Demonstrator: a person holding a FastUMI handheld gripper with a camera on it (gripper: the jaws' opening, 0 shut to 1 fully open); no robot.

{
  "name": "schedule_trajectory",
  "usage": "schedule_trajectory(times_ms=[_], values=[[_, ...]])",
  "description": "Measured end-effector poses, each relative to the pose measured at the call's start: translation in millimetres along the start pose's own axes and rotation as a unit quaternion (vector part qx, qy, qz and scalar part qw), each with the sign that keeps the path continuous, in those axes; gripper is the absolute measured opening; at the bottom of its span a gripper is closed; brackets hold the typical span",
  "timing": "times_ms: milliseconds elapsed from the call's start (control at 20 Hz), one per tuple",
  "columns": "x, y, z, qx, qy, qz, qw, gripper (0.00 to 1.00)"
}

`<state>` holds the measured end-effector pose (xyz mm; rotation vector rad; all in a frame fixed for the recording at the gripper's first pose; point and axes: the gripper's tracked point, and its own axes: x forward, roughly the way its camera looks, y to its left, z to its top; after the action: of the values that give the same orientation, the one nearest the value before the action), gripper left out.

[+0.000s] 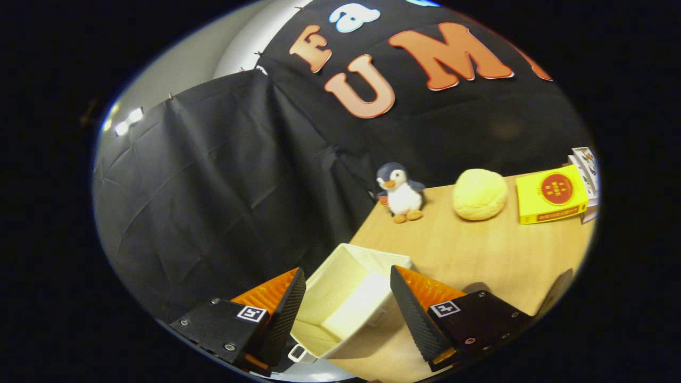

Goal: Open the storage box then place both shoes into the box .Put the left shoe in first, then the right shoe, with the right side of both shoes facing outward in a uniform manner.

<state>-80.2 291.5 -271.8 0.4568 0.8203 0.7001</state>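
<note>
On the wooden tabletop (468, 255), one open white storage box (346, 298) was seen at its corner, between the parted, empty gripper (348, 298) fingers.

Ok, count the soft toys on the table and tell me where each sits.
2. A plush penguin stands at the far table corner beside the black cloth; a round yellow plush sits between it and the yellow box. Both lie well beyond the open tool. Others may be hidden.

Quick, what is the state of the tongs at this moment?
Tongs: open, holding nothing; the white storage box sits on the table between and just ahead of the fingers.
</note>
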Motion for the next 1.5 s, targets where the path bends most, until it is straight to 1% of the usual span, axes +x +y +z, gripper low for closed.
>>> schedule_trajectory(times_ms=[200, 300, 400, 500, 550, 600, 700, 900, 1000, 1100, 1150, 1200, 1250, 1350, 1400, 1500], values=[[-42, -78, -19, 0.004, 0.000, -0.096, 0.995, 0.96], [-63, -112, -33, 0.000, 0.011, -0.140, 0.990, 0.96], [-73, -143, -48, -0.009, 0.033, -0.176, 0.984, 0.96], [-70, -166, -73, -0.015, 0.055, -0.194, 0.979, 0.96], [-68, -174, -92, -0.007, 0.071, -0.195, 0.978, 0.95], [-63, -179, -108, 0.007, 0.087, -0.187, 0.978, 0.95], [-49, -176, -121, 0.018, 0.094, -0.168, 0.981, 0.94], [-18, -186, -147, -0.027, 0.140, -0.169, 0.975, 0.86], [-2, -193, -155, -0.051, 0.153, -0.171, 0.972, 0.80], [10, -202, -166, -0.056, 0.171, -0.183, 0.967, 0.72], [15, -206, -166, -0.053, 0.169, -0.190, 0.966, 0.68], [22, -207, -164, -0.052, 0.163, -0.196, 0.966, 0.67], [27, -209, -161, -0.053, 0.155, -0.202, 0.966, 0.62], [37, -205, -163, -0.049, 0.156, -0.197, 0.967, 0.44], [41, -201, -170, -0.037, 0.167, -0.191, 0.967, 0.35], [42, -200, -174, 0.001, 0.182, -0.202, 0.962, 0.18]])
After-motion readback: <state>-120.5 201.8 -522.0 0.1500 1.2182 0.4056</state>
